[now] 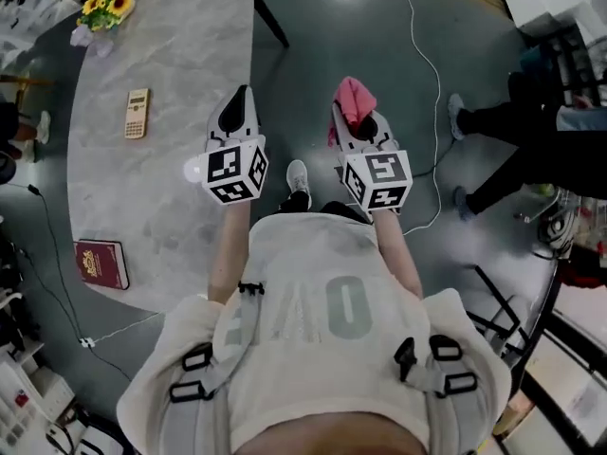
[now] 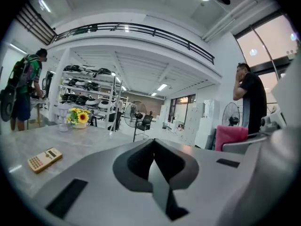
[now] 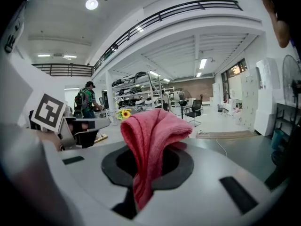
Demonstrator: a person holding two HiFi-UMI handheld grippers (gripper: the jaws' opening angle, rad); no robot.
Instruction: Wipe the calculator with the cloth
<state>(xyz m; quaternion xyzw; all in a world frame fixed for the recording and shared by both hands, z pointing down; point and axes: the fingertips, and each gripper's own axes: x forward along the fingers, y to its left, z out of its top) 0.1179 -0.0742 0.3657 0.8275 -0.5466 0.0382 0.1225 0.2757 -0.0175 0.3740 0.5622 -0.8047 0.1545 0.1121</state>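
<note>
A tan calculator [image 1: 137,114] lies flat on the grey marble table [image 1: 171,55], left of both grippers; it also shows low at the left in the left gripper view, calculator [image 2: 44,159]. My left gripper [image 1: 243,93] hangs over the table's right edge, shut with nothing between its jaws. My right gripper [image 1: 351,112] is beyond the table, over the floor, shut on a pink cloth [image 1: 354,100]. The cloth [image 3: 149,140] bunches up out of the jaws and hangs down between them. From the left gripper view the cloth [image 2: 230,136] shows at the right.
A vase of yellow flowers [image 1: 106,9] stands at the table's far left end, and a dark red book [image 1: 101,263] lies near its front edge. A white cable [image 1: 427,64] runs across the floor. A person [image 1: 531,140] stands to the right, another [image 2: 26,91] beyond the table.
</note>
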